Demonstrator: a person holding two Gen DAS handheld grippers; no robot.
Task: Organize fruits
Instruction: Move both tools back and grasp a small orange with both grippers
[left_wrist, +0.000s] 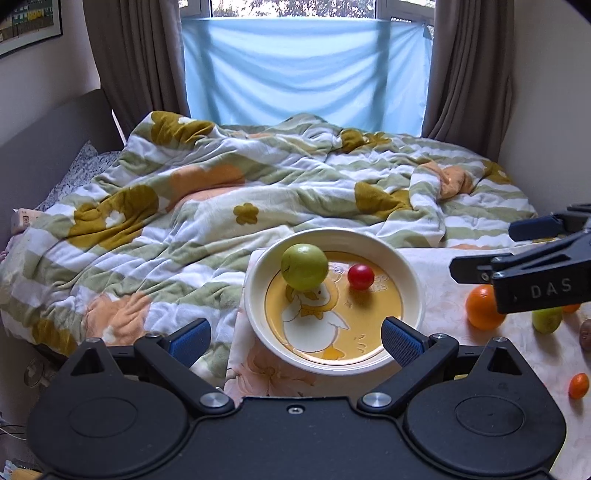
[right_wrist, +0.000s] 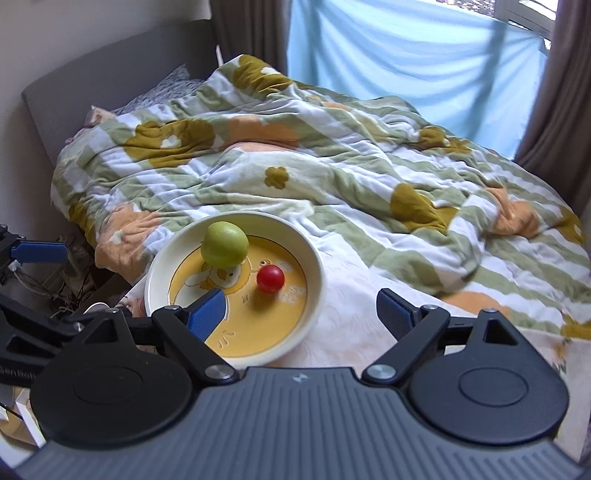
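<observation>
The left hand-held gripper (left_wrist: 295, 341) is hanging wide open and empty just short of the round cream plate with the yellow duck picture (left_wrist: 258, 280), which is sitting on the floral-clothed bench (left_wrist: 443, 295). On the plate, ahead of its fingers, a round green apple (left_wrist: 304, 266) and a small red tomato (left_wrist: 361, 276) are lying apart. The right hand-held gripper (right_wrist: 301, 314) is also spread and holding nothing. The loose round orange (left_wrist: 482, 307), another green fruit (left_wrist: 546, 319) and a small orange kumquat (left_wrist: 578, 386) are lying beneath and beside it, so I'd judge the right one nearer for the next pick.
</observation>
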